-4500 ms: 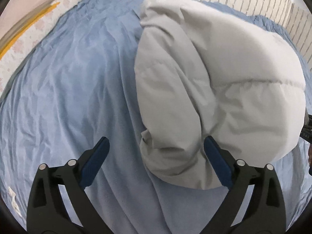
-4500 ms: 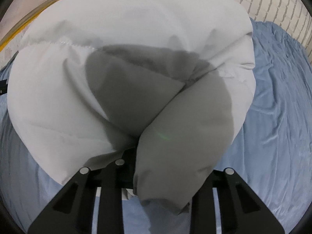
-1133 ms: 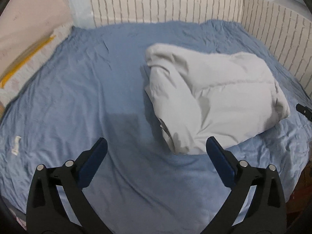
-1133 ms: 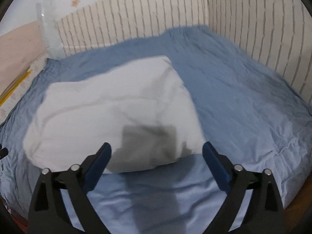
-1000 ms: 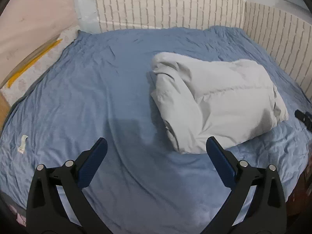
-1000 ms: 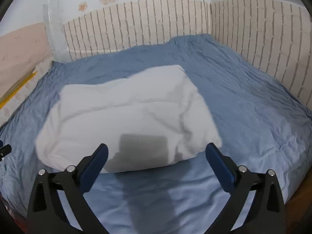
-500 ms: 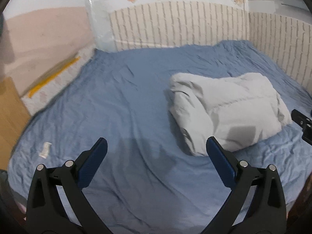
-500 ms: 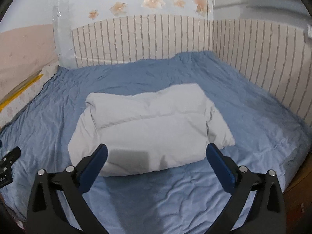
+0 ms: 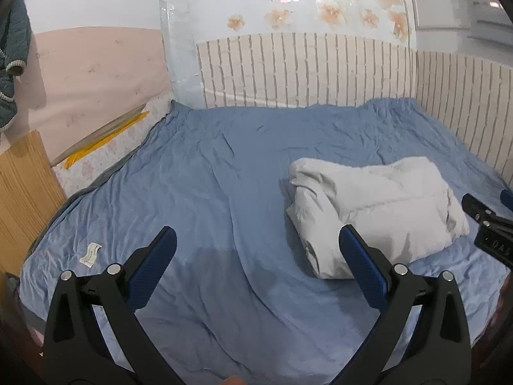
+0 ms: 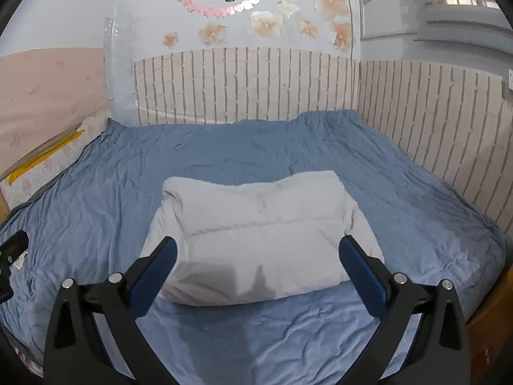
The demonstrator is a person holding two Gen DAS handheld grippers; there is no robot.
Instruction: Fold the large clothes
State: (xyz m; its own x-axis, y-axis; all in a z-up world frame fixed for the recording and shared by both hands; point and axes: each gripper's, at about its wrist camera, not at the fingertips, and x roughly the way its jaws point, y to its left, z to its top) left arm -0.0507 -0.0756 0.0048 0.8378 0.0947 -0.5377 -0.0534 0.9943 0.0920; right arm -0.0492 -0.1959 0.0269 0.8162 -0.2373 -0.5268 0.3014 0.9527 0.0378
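A puffy white jacket (image 10: 256,237) lies folded into a thick rectangle on the blue bed sheet (image 10: 96,199). In the left wrist view the jacket (image 9: 378,218) sits to the right of centre. My left gripper (image 9: 256,256) is open and empty, held back above the near part of the bed, left of the jacket. My right gripper (image 10: 256,263) is open and empty, held back above the jacket's near edge, not touching it. The right gripper's black tip (image 9: 487,221) shows at the right edge of the left wrist view.
The bed is walled by a striped padded panel (image 10: 243,86) at the back and right. A small paper label (image 9: 90,253) lies on the sheet at the near left. A wooden board (image 9: 22,192) stands at the left. The bed's front edge is just below the grippers.
The right gripper let go of the jacket, which now lies folded on the bed. Both grippers have pulled back and up, away from it, so more of the room shows.
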